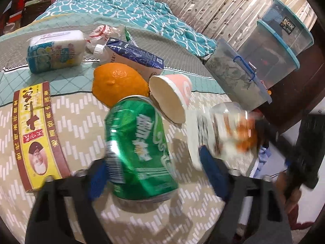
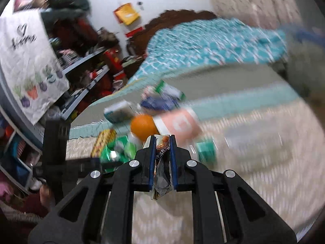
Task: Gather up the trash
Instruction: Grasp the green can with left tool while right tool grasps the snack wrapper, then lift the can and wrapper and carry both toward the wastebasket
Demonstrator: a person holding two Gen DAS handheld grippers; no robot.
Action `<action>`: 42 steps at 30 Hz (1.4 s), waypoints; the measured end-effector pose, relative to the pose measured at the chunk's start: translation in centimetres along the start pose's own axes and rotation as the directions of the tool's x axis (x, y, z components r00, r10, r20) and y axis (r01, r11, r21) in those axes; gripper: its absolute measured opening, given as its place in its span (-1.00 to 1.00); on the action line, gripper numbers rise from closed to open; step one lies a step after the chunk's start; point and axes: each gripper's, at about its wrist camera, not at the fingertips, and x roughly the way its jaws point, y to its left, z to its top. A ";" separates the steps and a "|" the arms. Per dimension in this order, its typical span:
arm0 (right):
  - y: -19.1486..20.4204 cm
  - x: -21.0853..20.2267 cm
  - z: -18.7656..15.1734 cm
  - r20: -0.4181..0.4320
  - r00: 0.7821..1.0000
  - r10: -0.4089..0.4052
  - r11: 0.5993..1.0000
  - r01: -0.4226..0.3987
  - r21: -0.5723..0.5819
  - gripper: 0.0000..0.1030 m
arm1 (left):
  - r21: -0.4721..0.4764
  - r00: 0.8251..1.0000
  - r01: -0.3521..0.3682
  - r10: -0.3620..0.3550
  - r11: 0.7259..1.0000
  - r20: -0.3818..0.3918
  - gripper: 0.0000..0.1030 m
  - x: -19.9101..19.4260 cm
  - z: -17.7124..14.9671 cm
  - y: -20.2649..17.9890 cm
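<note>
Between the left tongs: the green can (image 1: 140,152) lies on its side on the bed (image 1: 85,109), near the bed's front edge.
Left tongs (image 1: 154,174): partly spread, a blue pad on either side of the can; the left pad (image 1: 97,174) looks against the can's wall, the right pad (image 1: 213,174) stands clear, so I judge no grip made yet.
Long axis: the can runs away from the tongs toward the orange (image 1: 118,83), its base nearest the camera; the pads straddle it across its width, which is the way to pinch it.
Right tongs (image 2: 163,142): closed on a crumpled wrapper (image 2: 161,162), above the bed's front edge and blurred.
Nearer hand: the left, plainly; the right is occupied.
Neighbours: a pink cup (image 1: 172,95) on its side just beyond the can, a yellow and brown box (image 1: 38,134) toward the bed's left edge, a blue carton (image 1: 136,59) behind the orange.
Risk: a round, smooth can may roll aside if only one pad meets it first.
</note>
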 end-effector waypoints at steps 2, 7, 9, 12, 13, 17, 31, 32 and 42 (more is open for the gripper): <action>-1.4 0.1 -1.8 -0.032 0.999 -0.002 0.998 0.003 0.058 -0.70 | -0.015 1.000 0.006 -0.006 1.000 -0.027 -0.14 0.9 -0.1 0.2; -4.3 1.4 -4.1 -0.099 0.993 0.068 0.978 -0.047 0.201 -0.63 | -0.033 0.999 0.034 -0.035 0.999 -0.022 -0.28 0.1 -0.3 0.2; -4.8 2.0 -4.4 -0.119 0.988 0.102 0.971 -0.072 0.229 -0.63 | -0.024 0.997 0.070 -0.070 0.997 -0.025 -0.29 -0.4 -0.7 -0.1; -4.9 2.9 -4.9 -0.148 0.980 0.131 0.966 -0.093 0.240 -0.12 | 0.018 0.996 0.088 -0.087 0.996 -0.029 -0.30 -1.0 -1.1 -1.1; -4.8 3.0 -5.1 -0.135 0.982 0.134 0.965 -0.098 0.242 0.37 | 0.031 0.995 0.097 -0.096 0.995 -0.036 -0.30 -1.2 -1.4 -1.4; -4.1 3.2 -5.7 -0.142 0.981 0.131 0.975 -0.101 0.196 0.47 | 0.055 0.992 0.109 -0.105 0.993 -0.069 -0.31 -1.0 -2.2 -2.3; -1.3 5.3 -6.1 -0.226 0.939 0.258 0.960 -0.222 0.170 0.30 | 0.027 0.985 0.122 -0.117 0.992 -0.129 -0.33 0.5 -3.1 -2.4; -1.4 5.3 -6.2 -0.225 0.938 0.264 0.958 -0.228 0.174 0.30 | 0.026 0.985 0.119 -0.115 0.993 -0.129 -0.34 0.5 -3.1 -2.4; -1.8 7.1 -6.4 -0.253 0.924 0.287 0.947 -0.235 0.217 -0.62 | 0.022 0.986 0.133 -0.130 0.991 -0.106 -0.36 -0.4 -2.7 -1.8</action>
